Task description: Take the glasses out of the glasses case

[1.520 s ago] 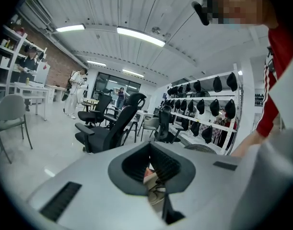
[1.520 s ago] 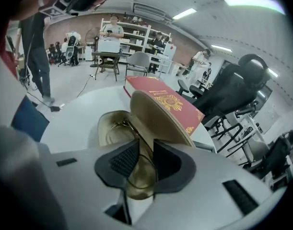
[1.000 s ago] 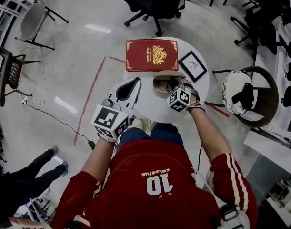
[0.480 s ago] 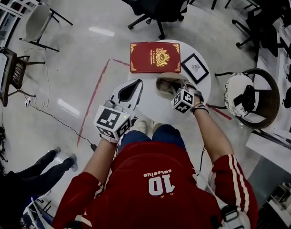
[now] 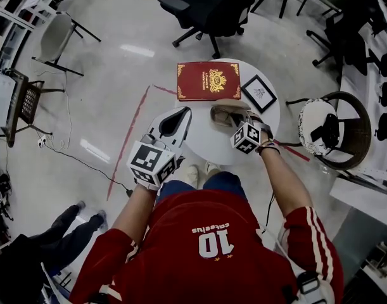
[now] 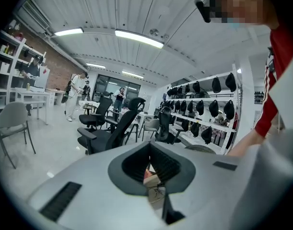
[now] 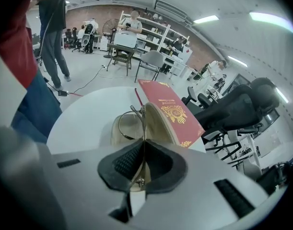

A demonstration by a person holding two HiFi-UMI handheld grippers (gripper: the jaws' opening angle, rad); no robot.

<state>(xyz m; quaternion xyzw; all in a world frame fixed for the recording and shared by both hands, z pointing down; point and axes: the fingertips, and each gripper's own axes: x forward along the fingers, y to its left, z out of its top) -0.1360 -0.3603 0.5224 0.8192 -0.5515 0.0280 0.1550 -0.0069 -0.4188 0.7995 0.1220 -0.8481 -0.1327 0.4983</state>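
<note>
A beige glasses case (image 5: 226, 113) lies open on the round white table (image 5: 203, 141), its lid (image 7: 161, 123) raised. The thin metal-framed glasses (image 7: 126, 124) are at the case mouth, one lens ring over the case's inside. My right gripper (image 5: 239, 121) is at the case, shut on the glasses' thin arm (image 7: 143, 150), which runs between its pads. My left gripper (image 5: 182, 111) hovers over the table's left edge, apart from the case, shut with nothing in it.
A red book with gold print (image 5: 209, 80) lies at the table's far side, just beyond the case. A small black-framed picture (image 5: 259, 93) sits at the far right. A black office chair (image 5: 209, 5) stands behind the table, a wicker chair (image 5: 326, 128) to its right.
The head view has shifted a little. Both grippers keep the same places relative to the table and the case.
</note>
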